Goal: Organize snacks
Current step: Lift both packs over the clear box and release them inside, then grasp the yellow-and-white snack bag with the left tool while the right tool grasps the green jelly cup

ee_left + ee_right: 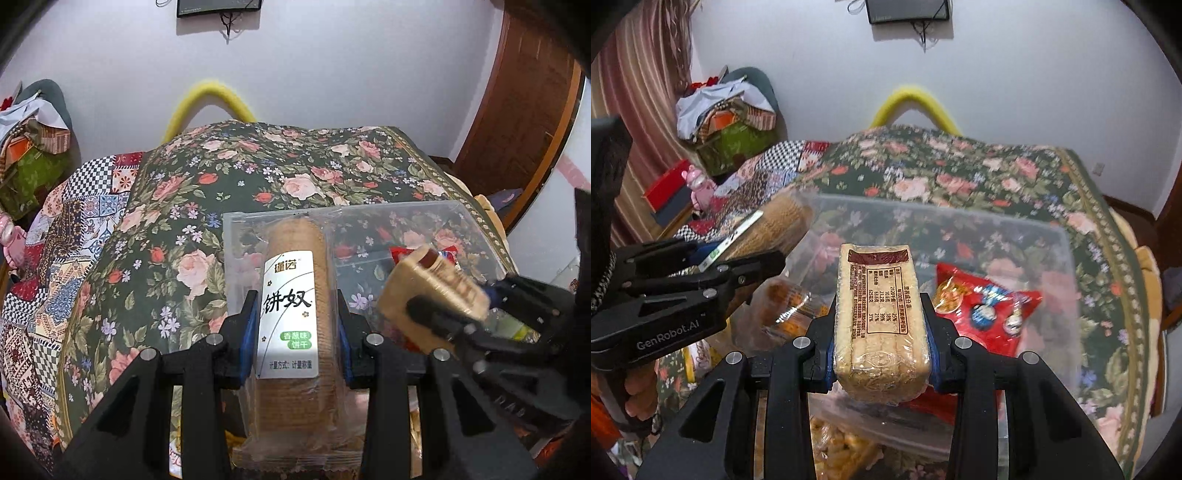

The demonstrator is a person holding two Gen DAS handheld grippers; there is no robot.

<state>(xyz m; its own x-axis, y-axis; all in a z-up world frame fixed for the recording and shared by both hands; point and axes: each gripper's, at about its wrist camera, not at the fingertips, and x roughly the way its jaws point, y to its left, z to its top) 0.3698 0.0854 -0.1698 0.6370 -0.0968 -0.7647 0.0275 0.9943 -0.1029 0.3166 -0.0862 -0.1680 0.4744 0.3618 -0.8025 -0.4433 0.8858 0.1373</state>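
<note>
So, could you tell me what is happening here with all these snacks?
A person is sorting snacks with two handheld grippers. The left gripper is shut on a sleeve of round biscuits, and the right gripper is shut on a wrapped pale snack block. Both are held over a clear plastic bin on the floral bedspread; a red snack bag already lies inside.

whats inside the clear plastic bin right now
One red snack bag lies in the clear plastic bin, floral cloth showing through. The wrapped wafer block in the right gripper hides the bin's near part.
</note>
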